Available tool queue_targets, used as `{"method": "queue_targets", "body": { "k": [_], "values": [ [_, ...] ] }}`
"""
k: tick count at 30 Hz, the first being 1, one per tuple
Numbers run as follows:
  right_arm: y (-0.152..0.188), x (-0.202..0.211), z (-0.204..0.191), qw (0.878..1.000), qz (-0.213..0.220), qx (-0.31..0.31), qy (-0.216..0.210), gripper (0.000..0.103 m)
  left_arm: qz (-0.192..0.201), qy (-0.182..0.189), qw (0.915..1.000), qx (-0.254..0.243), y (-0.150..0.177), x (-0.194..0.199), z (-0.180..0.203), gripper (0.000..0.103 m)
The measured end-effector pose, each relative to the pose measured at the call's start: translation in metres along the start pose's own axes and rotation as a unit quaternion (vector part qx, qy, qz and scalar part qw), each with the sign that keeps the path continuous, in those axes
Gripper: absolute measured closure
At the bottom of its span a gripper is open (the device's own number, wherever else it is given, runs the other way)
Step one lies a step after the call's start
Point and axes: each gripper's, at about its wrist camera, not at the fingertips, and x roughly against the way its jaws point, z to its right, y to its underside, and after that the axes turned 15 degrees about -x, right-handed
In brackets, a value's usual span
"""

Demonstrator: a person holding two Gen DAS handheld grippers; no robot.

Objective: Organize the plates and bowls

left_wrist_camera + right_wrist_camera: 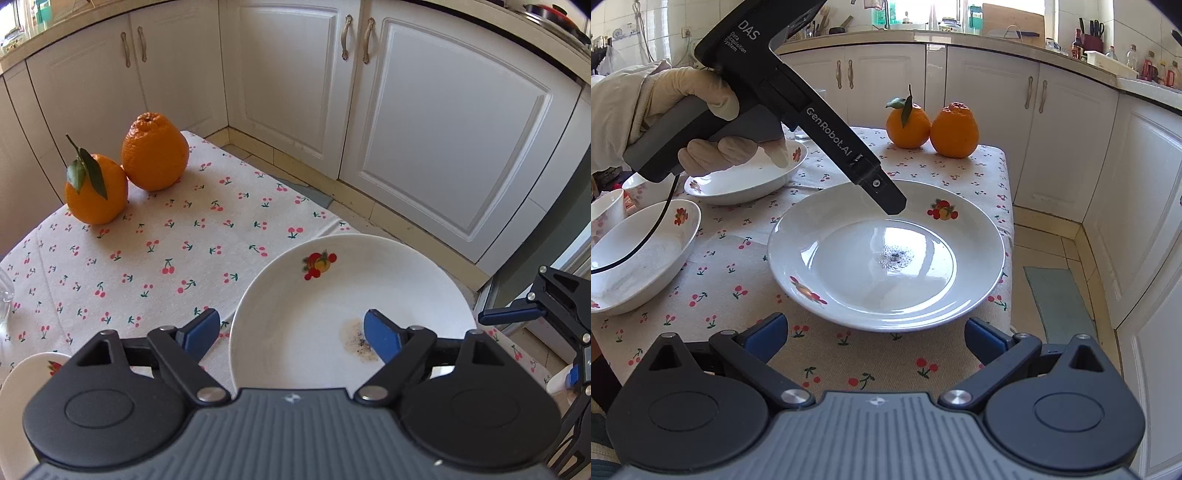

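A white plate (317, 314) with a fruit print and a dark stain sits on the cherry-print tablecloth (166, 251); it also shows in the right wrist view (849, 258). My left gripper (291, 332) is open and hovers over the plate's left rim, one finger on each side of it. My right gripper (875, 338) is open and empty just before the plate's near edge; it shows at the right edge of the left wrist view (532, 343). Two white bowls (746, 177) (639, 258) stand to the left. A bowl rim (33, 369) shows at lower left.
Two oranges (125, 170) sit at the table's far corner, seen also in the right wrist view (932, 125). White cups (609, 206) stand at far left. White cabinets (406, 110) surround the table. A mat (1060, 302) lies on the floor to the right.
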Motion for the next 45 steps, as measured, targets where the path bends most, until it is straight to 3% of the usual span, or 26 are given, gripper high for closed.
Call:
{"method": "queue_targets", "body": {
  "k": [14,19,25,34,45],
  "values": [
    [0.015,0.045,-0.05,0.999,0.044,-0.002,0.01,0.0,0.042,-0.049,0.9979,0.008,0.041,0.091,0.038,0.011],
    [0.021,0.055,-0.066,0.998,0.055,0.004,0.01,0.0,0.062,-0.09,0.994,-0.001,0.066,0.12,0.058,0.008],
    [0.028,0.063,-0.078,0.998,0.061,0.0,0.009,0.0,0.078,-0.113,0.9903,0.023,0.104,0.147,0.076,0.007],
    [0.038,0.069,-0.09,0.997,0.072,-0.02,0.011,0.0,0.073,-0.186,0.9773,0.069,0.175,0.17,0.103,0.006],
    [0.043,0.06,-0.103,0.998,0.05,-0.019,-0.017,0.0,0.046,-0.203,0.9685,0.137,0.26,0.188,0.119,0.004]
  ]
}}
